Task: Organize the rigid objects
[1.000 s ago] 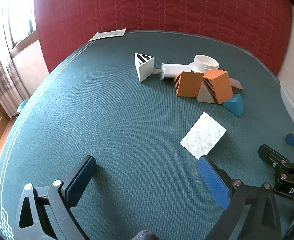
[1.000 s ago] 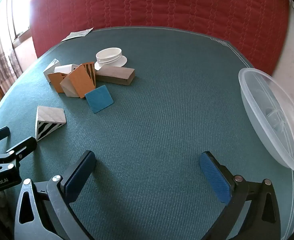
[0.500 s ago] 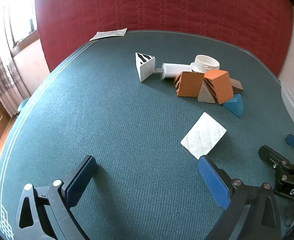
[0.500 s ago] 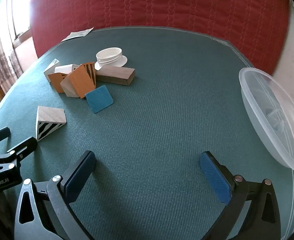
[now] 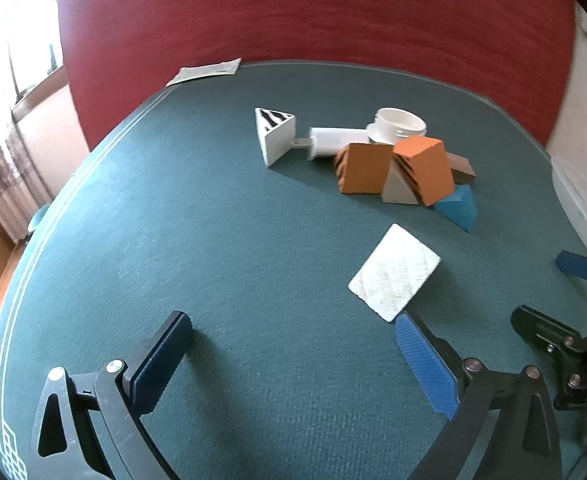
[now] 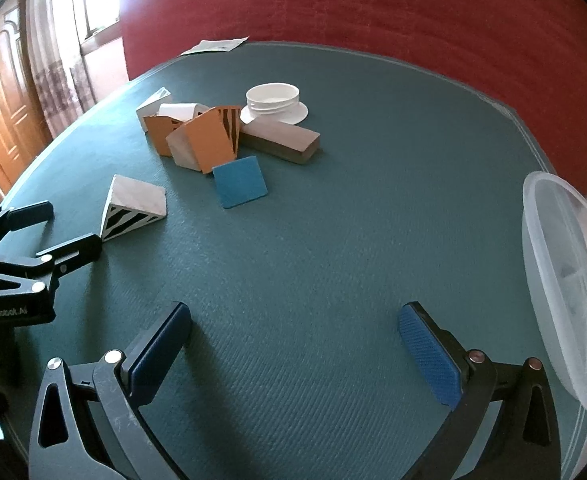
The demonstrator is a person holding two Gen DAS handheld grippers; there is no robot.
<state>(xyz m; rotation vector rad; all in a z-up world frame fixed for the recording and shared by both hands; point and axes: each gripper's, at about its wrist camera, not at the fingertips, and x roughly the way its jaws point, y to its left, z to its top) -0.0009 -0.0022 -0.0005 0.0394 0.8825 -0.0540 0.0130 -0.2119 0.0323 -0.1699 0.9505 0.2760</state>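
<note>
A pile of blocks lies on the green table: two orange wedges (image 5: pixel 423 168) (image 6: pixel 209 142), a grey wedge (image 5: pixel 397 190), a blue wedge (image 5: pixel 457 208) (image 6: pixel 239 186), a brown block (image 6: pixel 281 144), a white tube (image 5: pixel 335 142) and a white lid (image 5: pixel 399 124) (image 6: pixel 273 100). A striped white wedge (image 5: pixel 273 134) stands to their left. Another striped white wedge (image 5: pixel 393 272) (image 6: pixel 133 210) lies nearer. My left gripper (image 5: pixel 293 344) is open and empty, its right finger by that wedge. My right gripper (image 6: pixel 293 336) is open and empty over bare cloth.
A clear plastic bowl (image 6: pixel 561 280) stands tilted at the table's right edge. A paper sheet (image 5: pixel 205 72) lies at the far edge. A red quilted wall runs behind the table. A window and wooden door are on the left.
The right gripper has swung left and forward, so the blocks sit nearer its centre. The left gripper has moved slightly forward. No object has moved.
</note>
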